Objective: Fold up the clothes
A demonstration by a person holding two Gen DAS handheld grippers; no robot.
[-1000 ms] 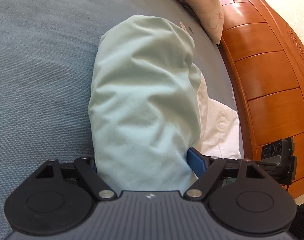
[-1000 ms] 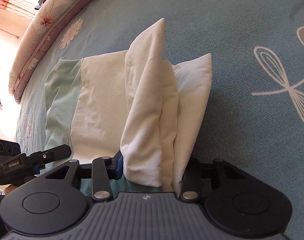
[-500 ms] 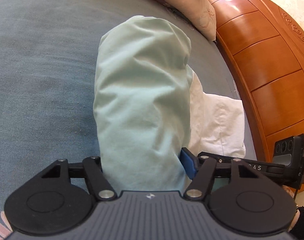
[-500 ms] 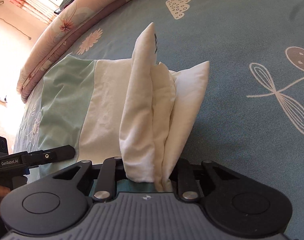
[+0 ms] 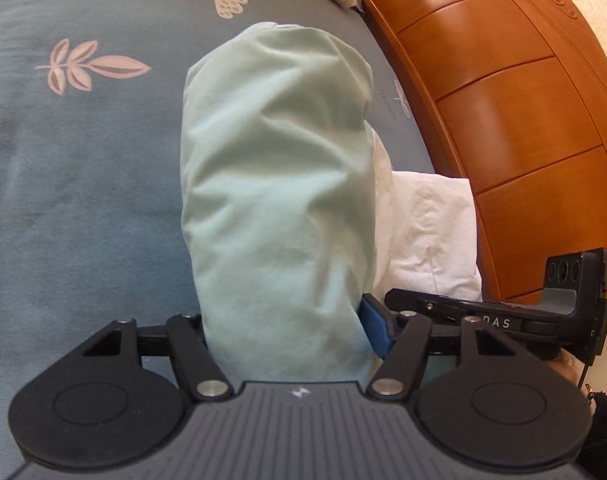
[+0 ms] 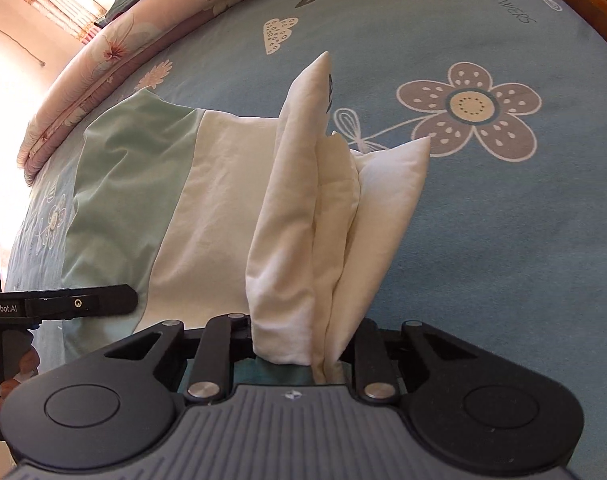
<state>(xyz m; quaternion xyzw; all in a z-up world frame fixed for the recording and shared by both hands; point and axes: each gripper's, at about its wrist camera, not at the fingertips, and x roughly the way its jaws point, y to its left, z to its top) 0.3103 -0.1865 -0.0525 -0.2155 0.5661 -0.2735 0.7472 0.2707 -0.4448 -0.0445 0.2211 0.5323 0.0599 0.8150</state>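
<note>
A garment, part mint green and part white, is lifted off the blue flowered bedsheet (image 6: 503,248). In the left wrist view its mint green part (image 5: 279,168) bunches up between the fingers of my left gripper (image 5: 287,320), which is shut on it; one blue pad (image 5: 373,330) shows beside the cloth. The white part (image 5: 427,232) trails to the right. In the right wrist view my right gripper (image 6: 303,344) is shut on several upright white folds (image 6: 291,220), and the green part (image 6: 115,184) stretches away to the left.
An orange wooden bed board (image 5: 523,128) curves along the right of the left wrist view. A floral quilt (image 6: 103,60) lies at the far side of the bed. A hand (image 6: 11,364) holds the other gripper's handle at the left edge.
Both grippers have risen and travelled across the bed with the garment, so more of the sheet's pattern shows. The right jaws have narrowed on the white folds.
</note>
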